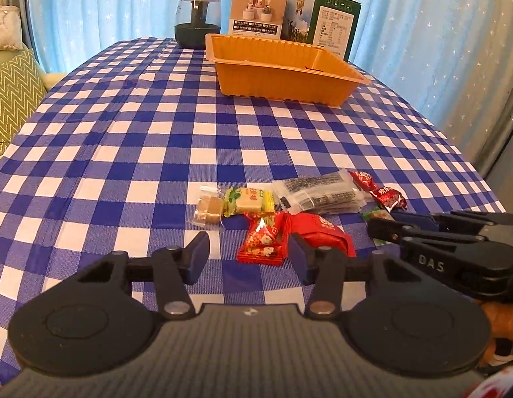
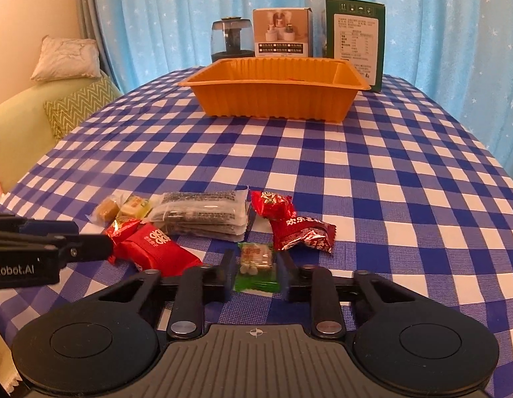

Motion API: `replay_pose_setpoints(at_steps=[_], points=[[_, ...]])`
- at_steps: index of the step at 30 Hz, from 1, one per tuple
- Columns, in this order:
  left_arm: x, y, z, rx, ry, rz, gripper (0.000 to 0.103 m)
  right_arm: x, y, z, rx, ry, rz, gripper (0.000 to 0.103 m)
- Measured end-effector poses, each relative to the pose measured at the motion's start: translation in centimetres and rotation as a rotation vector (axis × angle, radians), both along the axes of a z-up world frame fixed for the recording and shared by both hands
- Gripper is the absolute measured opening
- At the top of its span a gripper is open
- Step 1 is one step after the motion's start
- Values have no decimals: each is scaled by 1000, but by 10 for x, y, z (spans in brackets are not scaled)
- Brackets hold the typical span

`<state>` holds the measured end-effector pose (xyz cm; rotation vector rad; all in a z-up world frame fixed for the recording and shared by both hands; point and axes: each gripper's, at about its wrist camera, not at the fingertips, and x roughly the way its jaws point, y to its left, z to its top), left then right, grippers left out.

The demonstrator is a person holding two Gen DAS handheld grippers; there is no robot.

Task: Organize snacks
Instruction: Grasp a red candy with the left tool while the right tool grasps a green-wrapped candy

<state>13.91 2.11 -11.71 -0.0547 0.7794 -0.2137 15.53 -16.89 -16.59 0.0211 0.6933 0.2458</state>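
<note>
The snacks lie in a loose heap on the near part of the tabletop (image 2: 356, 152), which is covered in a blue-and-white checked cloth. At the heap's left end sits a brown candy (image 1: 210, 210) in a clear wrapper, touching a pale candy in a green wrapper (image 1: 251, 199). Beside these is a stack of clear packets (image 2: 203, 219) with dark contents and fine black print too small to read. Two red foil candies (image 2: 289, 225) lie to the right of the stack; one carries white Chinese characters. In front of the stack is a flat red packet (image 2: 157, 248) with white rounded characters, and a red foil candy with small white figures (image 1: 263, 242).

The left gripper (image 1: 248, 258) has its jaws partly open on either side of the figured red candy and the edge of the red packet; whether the pads touch them I cannot tell. The right gripper (image 2: 255, 273) has its jaws closed narrowly on a small green-wrapped candy (image 2: 256, 262) with pale pieces inside. Its side reads "DAS" in the left wrist view; the left gripper's side shows "Robot.AI" in the right wrist view.

Well beyond the heap stands an orange ribbed tray (image 2: 273, 99), with a white box (image 2: 283, 33), a green box (image 2: 356, 39) with a printed table, and a dark jar (image 2: 231, 41) behind it.
</note>
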Motion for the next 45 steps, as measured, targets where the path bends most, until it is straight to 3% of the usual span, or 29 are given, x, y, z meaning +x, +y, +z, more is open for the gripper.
replay_pose_setpoints(at_steps=[15, 23, 42, 45], points=[[16, -17, -7, 39, 4, -37, 38, -16, -6, 1, -41, 3, -22, 24], [18, -24, -14, 76, 25, -61, 27, -13, -8, 1, -44, 3, -26, 32], [20, -24, -13, 113, 21, -100, 26, -8, 0, 0, -76, -9, -2, 32], [20, -25, -14, 127, 16, -109, 26, -9, 0, 0, -81, -10, 3, 26]])
